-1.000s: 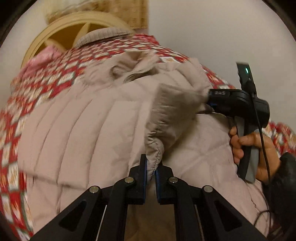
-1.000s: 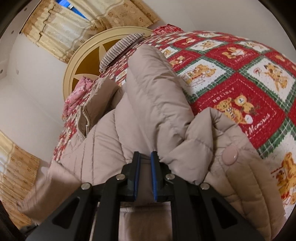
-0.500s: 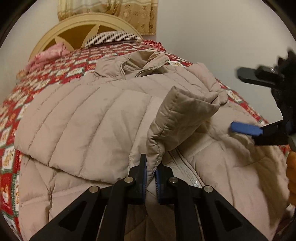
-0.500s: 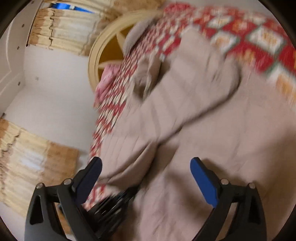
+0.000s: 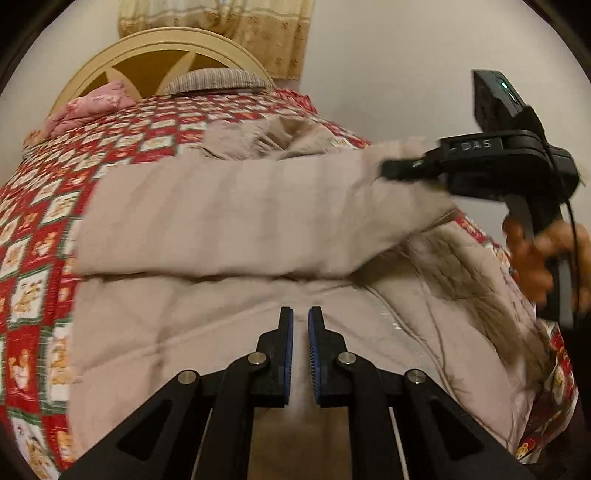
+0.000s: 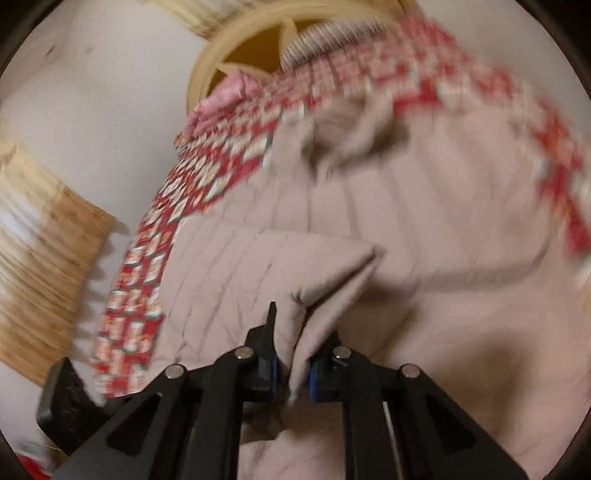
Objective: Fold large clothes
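Bed (image 5: pixel 40 206) fills most of both views, covered by a red, white and green patchwork quilt (image 5: pixel 33 258); quilt runs down the left side of the left wrist view and across the upper right of the right wrist view (image 6: pixel 436 70).

Beige quilted puffer jacket (image 5: pixel 229 229) lies spread over the quilt, taking the centre and lower half of both frames (image 6: pixel 461 221). One sleeve or panel is folded across the body, centre of left wrist view; collar bunched at upper centre.

Round cream headboard (image 5: pixel 155 44) upper left, yellow patterned curtain (image 5: pixel 266 29) top centre behind it. Striped pillow (image 5: pixel 218 79) and pink cloth (image 5: pixel 96 105) at the head of the bed.

Right gripper (image 6: pixel 291 354): jaws closing, clamped on a raised fold of the jacket, lower centre of its own view. Also seen upper right in the left wrist view (image 5: pixel 391 170), tip at the jacket edge, a hand (image 5: pixel 535 258) on its handle, blurred.

Left gripper (image 5: pixel 301 350): clenched, blue pads nearly together, nothing visible between them, over the jacket at lower centre.
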`<state>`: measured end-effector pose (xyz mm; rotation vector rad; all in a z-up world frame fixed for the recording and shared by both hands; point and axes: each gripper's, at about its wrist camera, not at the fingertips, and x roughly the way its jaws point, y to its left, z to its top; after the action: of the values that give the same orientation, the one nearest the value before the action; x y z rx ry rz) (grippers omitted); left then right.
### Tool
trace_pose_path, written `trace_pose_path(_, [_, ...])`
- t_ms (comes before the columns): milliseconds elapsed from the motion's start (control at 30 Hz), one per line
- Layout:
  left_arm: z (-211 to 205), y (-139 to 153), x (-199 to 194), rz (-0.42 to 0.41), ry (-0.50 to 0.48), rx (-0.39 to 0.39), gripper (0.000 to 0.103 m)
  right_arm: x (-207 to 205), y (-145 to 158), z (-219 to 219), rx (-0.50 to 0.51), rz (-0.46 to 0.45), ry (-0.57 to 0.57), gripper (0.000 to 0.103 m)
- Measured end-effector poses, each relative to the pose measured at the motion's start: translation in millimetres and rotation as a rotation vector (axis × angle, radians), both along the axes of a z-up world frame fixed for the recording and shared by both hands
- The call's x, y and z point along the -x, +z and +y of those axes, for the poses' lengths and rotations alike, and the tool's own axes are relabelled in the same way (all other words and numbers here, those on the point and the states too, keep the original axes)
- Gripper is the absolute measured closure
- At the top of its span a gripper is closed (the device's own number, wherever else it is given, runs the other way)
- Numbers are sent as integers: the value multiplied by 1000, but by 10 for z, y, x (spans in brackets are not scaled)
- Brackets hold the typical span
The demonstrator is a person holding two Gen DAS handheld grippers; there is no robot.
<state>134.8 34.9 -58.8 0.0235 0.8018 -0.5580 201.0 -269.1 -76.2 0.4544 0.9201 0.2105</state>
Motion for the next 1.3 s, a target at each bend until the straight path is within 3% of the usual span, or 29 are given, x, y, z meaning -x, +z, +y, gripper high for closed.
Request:
trace_pose_path(167, [369, 288, -229, -52, 122, 68, 95, -257, 205, -179, 221, -57, 51, 89])
trace_pose_path(367, [383, 392, -863, -62, 206, 5, 95, -509, -215, -200, 445, -5, 105, 89])
trace_pose_path(533, [417, 86, -1290, 18, 295, -39, 95, -510, -445, -329, 421, 7, 98, 87])
trace_pose_path(600, [440, -123, -1402, 76, 320, -31, 95, -490, -515, -383, 419, 6, 89, 87])
trace_pose_path(700, [453, -284, -1364, 90, 317, 14, 95, -487, -538, -396, 467, -2, 70, 88])
trace_pose_path(767, [433, -378, -1304, 64, 325, 19, 95, -496, -558, -390, 502, -17, 66, 83])
trace_pose_path(833, [409, -441, -1285, 57, 323, 7, 95, -493, -591, -452, 470, -18, 52, 64])
trace_pose_path(867, [416, -444, -1290, 62, 322, 13, 95, -477, -587, -517, 442, -14, 37, 60])
trace_pose_path(1000, [514, -468, -1301, 92, 321, 87, 95, -248, -367, -844, 368, -42, -98, 57])
trace_pose_path(1100, [574, -500, -1325, 115, 323, 141, 95, 55, -83, -1015, 390, -92, -249, 53])
trace_pose_path(1200, [573, -504, -1323, 117, 325, 147, 95, 148, 78, -824, 375, -138, -179, 61])
trace_pose_path(1300, [532, -492, -1312, 106, 326, 119, 95, 31, 14, -512, 344, -124, -46, 62])
